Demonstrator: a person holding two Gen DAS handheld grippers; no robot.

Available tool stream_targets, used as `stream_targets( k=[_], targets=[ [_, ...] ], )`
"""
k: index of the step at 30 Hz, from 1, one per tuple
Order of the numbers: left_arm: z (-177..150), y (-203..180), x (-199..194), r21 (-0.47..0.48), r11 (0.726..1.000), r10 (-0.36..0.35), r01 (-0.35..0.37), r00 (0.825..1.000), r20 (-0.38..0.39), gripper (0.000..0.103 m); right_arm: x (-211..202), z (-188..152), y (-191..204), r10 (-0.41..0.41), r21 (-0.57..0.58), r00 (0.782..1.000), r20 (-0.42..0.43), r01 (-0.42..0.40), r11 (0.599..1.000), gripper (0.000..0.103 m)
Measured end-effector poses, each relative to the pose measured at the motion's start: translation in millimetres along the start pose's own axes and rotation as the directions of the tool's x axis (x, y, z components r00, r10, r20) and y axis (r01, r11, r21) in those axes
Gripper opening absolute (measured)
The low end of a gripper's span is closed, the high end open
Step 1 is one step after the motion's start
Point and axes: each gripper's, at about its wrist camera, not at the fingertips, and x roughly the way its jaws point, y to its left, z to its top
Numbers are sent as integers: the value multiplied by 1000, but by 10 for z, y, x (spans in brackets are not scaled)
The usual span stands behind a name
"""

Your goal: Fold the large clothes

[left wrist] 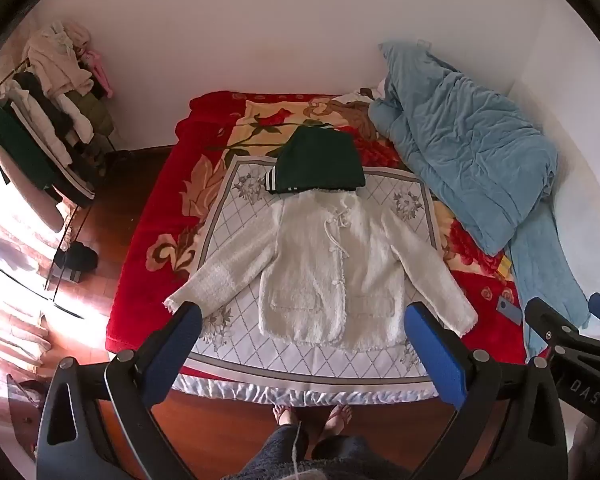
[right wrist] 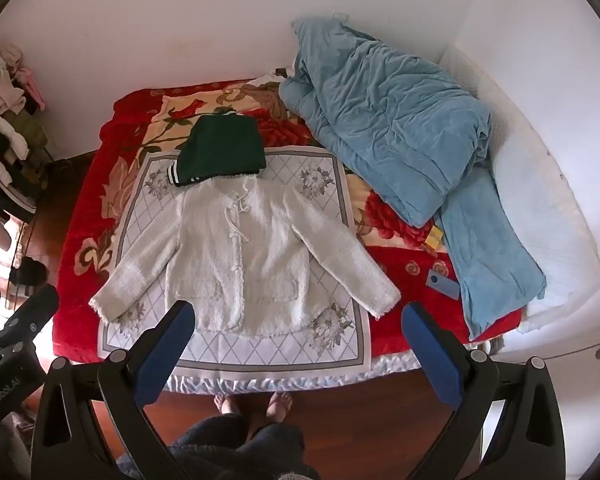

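Fuzzy white jacket (left wrist: 332,268) lies spread flat below folded green knit (left wrist: 320,160)

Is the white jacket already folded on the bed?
No, the white jacket lies flat and open on the bed, with both sleeves spread out to the sides.

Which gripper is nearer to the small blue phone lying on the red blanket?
Right. The right gripper hovers just left of the phone; the left gripper hovers farther left, over the white jacket.
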Motion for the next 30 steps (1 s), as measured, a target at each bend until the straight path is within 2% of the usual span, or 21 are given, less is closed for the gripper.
stream_targets(
  k=[30],
  targets=[
    [44,-23,2,-7,1000,-4,4,1000,8,103,-87,-3,43,-2,1,1000,1,2,1000,103]
  ],
)
